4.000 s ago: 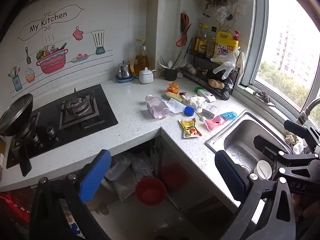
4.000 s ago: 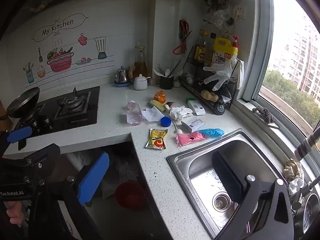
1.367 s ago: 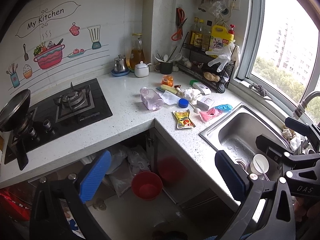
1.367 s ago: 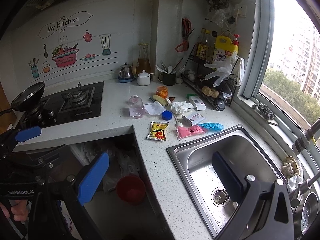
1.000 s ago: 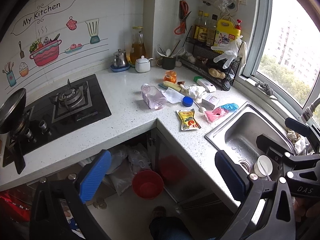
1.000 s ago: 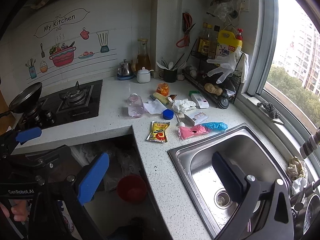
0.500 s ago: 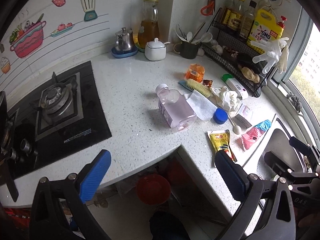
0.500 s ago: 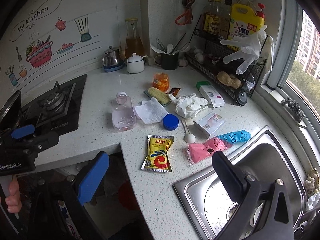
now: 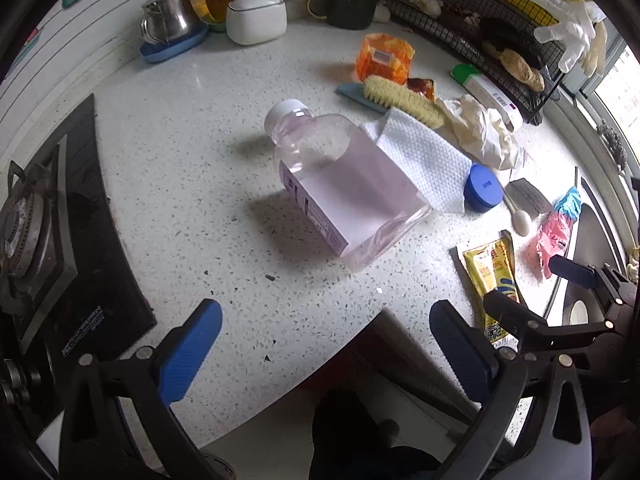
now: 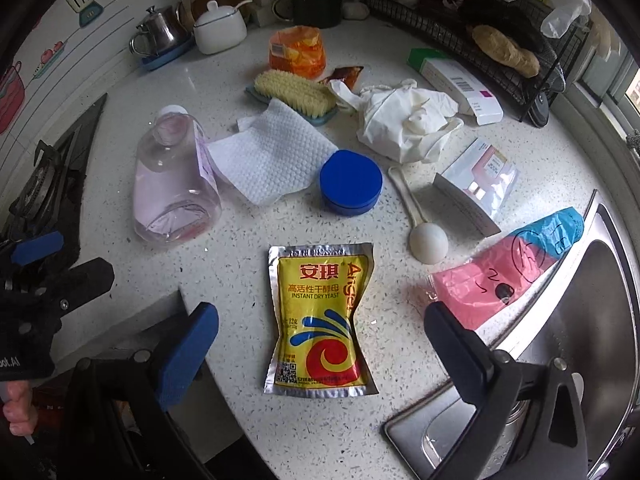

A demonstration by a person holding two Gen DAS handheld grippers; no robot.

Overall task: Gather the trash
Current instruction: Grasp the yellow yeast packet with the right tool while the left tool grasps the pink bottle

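A clear pink plastic bottle (image 9: 340, 184) lies on its side on the speckled white counter (image 9: 192, 152), just ahead of my open left gripper (image 9: 326, 356). In the right wrist view a yellow yeast packet (image 10: 320, 316) lies flat between the fingers of my open right gripper (image 10: 320, 352). Around them lie a white paper towel (image 10: 264, 156), a blue lid (image 10: 350, 186), a crumpled white wrapper (image 10: 404, 120), a white plastic spoon (image 10: 424, 228), a small white box (image 10: 476, 188) and a pink and blue bag (image 10: 508, 276). Nothing is held.
A gas hob (image 9: 36, 232) is at the left and a steel sink (image 10: 560, 360) at the right. A scrub brush (image 10: 294, 94), orange packet (image 10: 296, 52), sugar pot (image 9: 256, 14), small kettle (image 9: 168, 20) and wire rack (image 10: 492, 28) stand further back. A dark floor gap lies below the counter corner.
Both grippers have moved down and in close to the counter. The left one now faces the pink bottle, the right one hangs over the yeast packet. Both stay open.
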